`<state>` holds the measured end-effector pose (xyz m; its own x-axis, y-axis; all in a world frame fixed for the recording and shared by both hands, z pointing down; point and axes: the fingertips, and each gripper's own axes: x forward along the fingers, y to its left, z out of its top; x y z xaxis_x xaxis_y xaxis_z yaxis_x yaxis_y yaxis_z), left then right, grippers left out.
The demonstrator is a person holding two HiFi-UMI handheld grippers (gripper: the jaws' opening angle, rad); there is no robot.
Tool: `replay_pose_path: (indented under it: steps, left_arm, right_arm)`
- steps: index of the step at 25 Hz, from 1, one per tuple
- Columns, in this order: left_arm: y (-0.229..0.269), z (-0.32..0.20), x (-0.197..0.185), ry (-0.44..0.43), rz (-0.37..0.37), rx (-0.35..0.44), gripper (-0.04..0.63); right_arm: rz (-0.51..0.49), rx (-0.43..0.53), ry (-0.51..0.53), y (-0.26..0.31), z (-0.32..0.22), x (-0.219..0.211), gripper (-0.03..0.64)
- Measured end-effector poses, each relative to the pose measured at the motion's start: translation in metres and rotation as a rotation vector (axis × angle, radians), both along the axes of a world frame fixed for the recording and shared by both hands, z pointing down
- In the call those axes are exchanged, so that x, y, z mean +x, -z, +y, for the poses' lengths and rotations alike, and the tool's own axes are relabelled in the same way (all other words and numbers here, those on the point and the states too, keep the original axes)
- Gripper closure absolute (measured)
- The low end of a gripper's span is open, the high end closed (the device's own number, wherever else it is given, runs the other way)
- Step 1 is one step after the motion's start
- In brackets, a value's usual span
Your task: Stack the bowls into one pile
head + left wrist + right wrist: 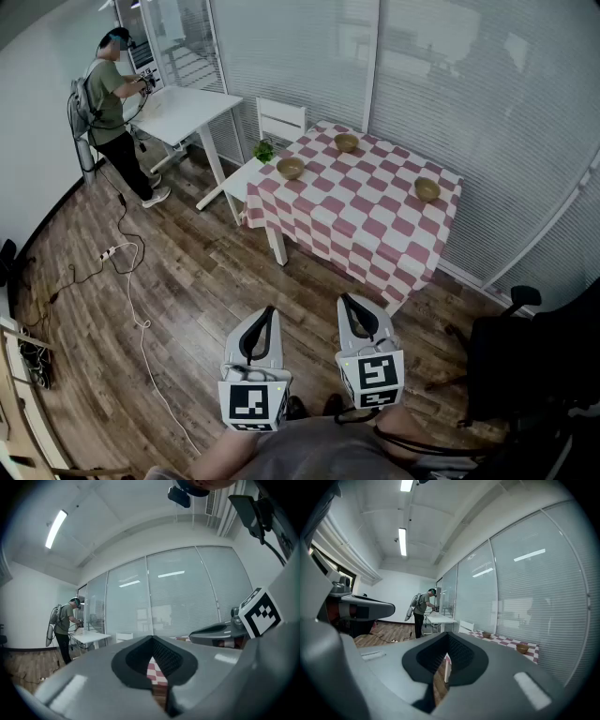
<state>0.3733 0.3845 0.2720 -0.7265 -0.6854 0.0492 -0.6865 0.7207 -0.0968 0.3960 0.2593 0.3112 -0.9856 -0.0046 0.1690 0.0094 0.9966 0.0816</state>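
Here, three brown bowls sit well apart on the counter [366, 220], which is covered by a red-and-white checked cloth. One bowl [347, 142] lies by the far corner, a second bowl [290, 168] sits near the left corner, and a third bowl [427, 189] rests close to the right corner; none touches another. Both tongs hang low over the wooden floor [187, 272], well short of the counter's near corner. The left tongs [270, 311] are pressed together at the tips, with nothing between them. The right tongs [345, 300], just beside them, are likewise pressed together and hold nothing. A white chair [281, 120] stands at the counter's far left edge, with a small green plant [264, 150] beside it. Farther left, a person [111, 98] stands at a separate white counter [192, 108], and a pale cable [131, 291] trails across the floor.
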Motion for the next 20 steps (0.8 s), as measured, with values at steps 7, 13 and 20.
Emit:
replay_pose_path:
  steps: [7, 13, 20]
  left_arm:
    - [-0.001, -0.016, -0.001, -0.005, 0.004, -0.008, 0.595]
    - [-0.001, -0.047, 0.0, -0.02, -0.001, -0.003, 0.595]
    - [-0.011, -0.077, -0.003, -0.027, 0.033, -0.015, 0.595]
  right_arm:
    - [0.002, -0.006, -0.007, -0.001, -0.017, 0.0, 0.592]
    - [0.002, -0.01, -0.015, -0.005, -0.044, 0.002, 0.592]
    - [-0.003, -0.067, -0.035, -0.014, -0.078, 0.001, 0.591]
